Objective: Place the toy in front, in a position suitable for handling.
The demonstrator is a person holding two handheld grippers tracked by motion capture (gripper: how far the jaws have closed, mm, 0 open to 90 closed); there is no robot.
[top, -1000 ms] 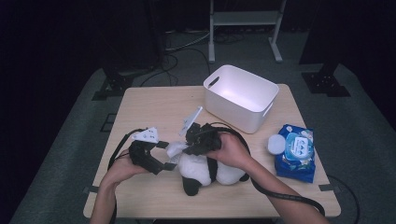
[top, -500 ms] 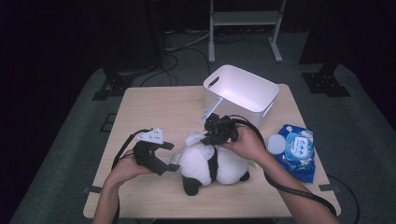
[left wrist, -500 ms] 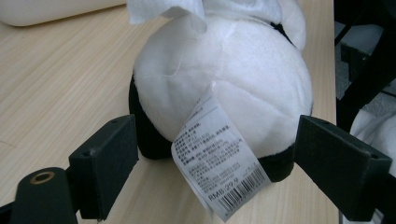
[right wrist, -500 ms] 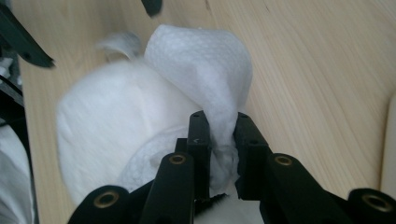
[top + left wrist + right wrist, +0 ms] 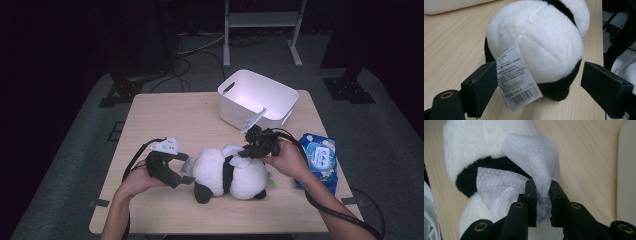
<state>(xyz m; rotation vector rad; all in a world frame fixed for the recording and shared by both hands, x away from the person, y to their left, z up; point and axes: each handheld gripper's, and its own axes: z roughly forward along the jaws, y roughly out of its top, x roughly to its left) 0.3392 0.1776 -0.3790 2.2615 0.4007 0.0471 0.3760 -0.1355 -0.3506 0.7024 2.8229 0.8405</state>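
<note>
Lying on the table just in front of the white bin, the plush panda sits between both tools: the left gripper stands wide at its head end, the right gripper pinches a white wipe against its back.

Your light wood table carries three things: white bin upper right, blue wipes pack at the right edge, plush panda lying lower centre. Panda sits near the pack, well apart from the bin.
</note>
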